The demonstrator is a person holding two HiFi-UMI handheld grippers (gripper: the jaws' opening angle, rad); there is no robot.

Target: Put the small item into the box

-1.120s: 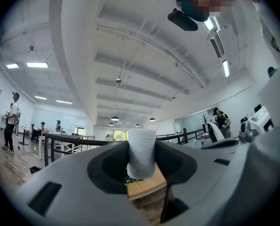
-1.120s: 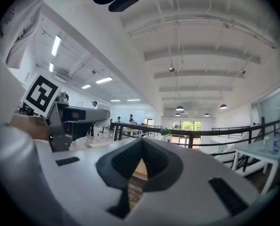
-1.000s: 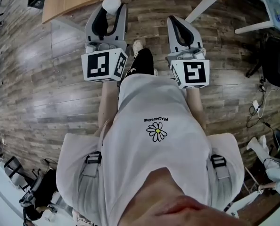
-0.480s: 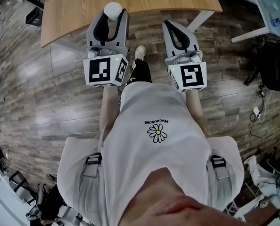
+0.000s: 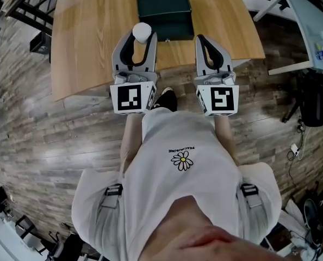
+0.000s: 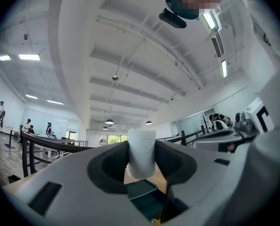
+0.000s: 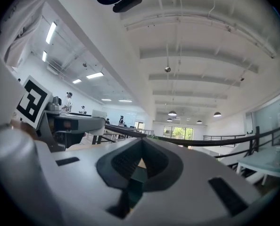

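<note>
The person has stepped up to the desk (image 5: 85, 37). A second ago only its near edge showed and both grippers hung over the floor. Now most of the top is in sight and both grippers reach in over the near edge. The box (image 5: 164, 15) did not show at all then. It now sits dark green at the middle of the far edge, and from here I cannot tell if its lid is up.

The left gripper (image 5: 140, 37) has its jaws spread partway and pinched on the small item (image 5: 142, 31), a white stubby roll standing upright between the pads (image 6: 141, 152). It is carried in the air at about the box's near left corner. The right gripper (image 5: 206, 41) is beside it with its jaws pressed together and nothing in them, level with the box's near right corner.

The item looks light and soft, like foam or wadded paper. I'd judge it squashes easily rather than breaks, and is not slippery. A gentle grip across its middle, as it has now, seems right, since a harder squeeze would only crush it.
</note>
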